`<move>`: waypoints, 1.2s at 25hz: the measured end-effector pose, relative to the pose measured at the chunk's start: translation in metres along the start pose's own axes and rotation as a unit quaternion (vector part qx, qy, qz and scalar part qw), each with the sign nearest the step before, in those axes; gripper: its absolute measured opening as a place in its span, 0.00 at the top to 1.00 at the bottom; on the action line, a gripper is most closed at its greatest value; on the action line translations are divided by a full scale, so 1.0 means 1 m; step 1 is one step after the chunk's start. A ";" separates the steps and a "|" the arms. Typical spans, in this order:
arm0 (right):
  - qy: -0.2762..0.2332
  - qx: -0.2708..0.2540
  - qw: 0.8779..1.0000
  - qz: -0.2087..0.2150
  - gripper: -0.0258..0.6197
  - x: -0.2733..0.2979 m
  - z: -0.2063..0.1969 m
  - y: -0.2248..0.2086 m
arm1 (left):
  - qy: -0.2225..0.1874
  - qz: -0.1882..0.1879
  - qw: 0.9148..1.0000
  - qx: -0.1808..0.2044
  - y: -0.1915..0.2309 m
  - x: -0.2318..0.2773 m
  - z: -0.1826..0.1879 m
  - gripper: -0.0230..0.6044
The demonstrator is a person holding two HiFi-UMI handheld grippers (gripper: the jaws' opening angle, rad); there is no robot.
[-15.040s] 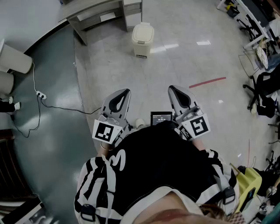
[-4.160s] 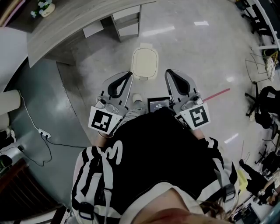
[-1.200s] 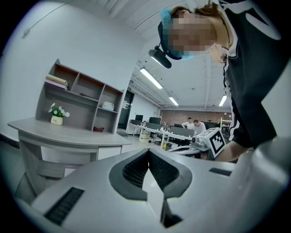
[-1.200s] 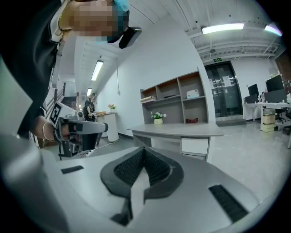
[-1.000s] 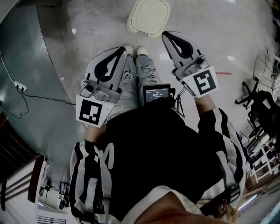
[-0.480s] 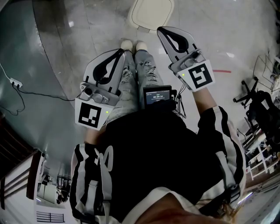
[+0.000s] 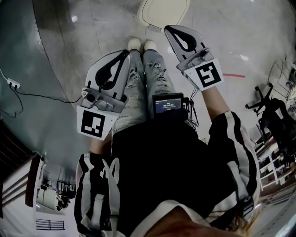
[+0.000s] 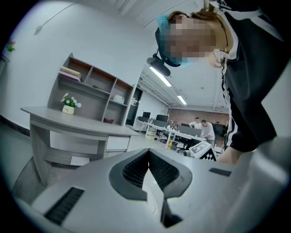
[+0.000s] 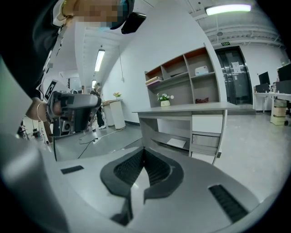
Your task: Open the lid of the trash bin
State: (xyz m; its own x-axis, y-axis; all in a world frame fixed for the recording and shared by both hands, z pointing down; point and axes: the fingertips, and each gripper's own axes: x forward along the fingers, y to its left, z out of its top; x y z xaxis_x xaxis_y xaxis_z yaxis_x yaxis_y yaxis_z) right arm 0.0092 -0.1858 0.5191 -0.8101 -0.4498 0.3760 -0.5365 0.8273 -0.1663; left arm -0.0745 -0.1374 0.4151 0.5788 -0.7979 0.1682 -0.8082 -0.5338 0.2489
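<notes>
Standing at closed trash bin [image 7: 164, 11]

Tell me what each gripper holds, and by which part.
Nothing is held. The left gripper and the right gripper both have their jaws shut together, empty. The trash bin has its lid down.

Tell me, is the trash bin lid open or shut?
Shut: the trash bin lid lies flat across the top, seen from above in the head view.

Head view steeply down, gripper views level, both facing the desk [image 8: 77, 125]
</notes>
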 end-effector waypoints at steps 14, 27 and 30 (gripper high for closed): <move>0.035 0.008 0.999 0.010 0.95 0.032 -0.049 -0.008 | 0.010 0.020 1.000 -0.007 0.011 -0.005 -0.020 0.95; 0.077 0.002 0.997 0.020 0.95 0.049 -0.105 -0.008 | 0.027 0.027 0.999 -0.011 0.017 -0.004 -0.037 0.95; 0.081 0.002 0.996 0.024 0.95 0.051 -0.114 -0.008 | 0.028 0.028 0.999 -0.011 0.015 -0.003 -0.040 0.95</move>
State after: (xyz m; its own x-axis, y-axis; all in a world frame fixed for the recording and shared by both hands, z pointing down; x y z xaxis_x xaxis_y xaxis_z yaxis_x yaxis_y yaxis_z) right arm -0.0008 -0.1767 0.6429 -0.7857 -0.3494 0.5105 -0.4995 0.8452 -0.1901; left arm -0.0843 -0.1316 0.4563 0.5393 -0.8085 0.2358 -0.8368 -0.4830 0.2579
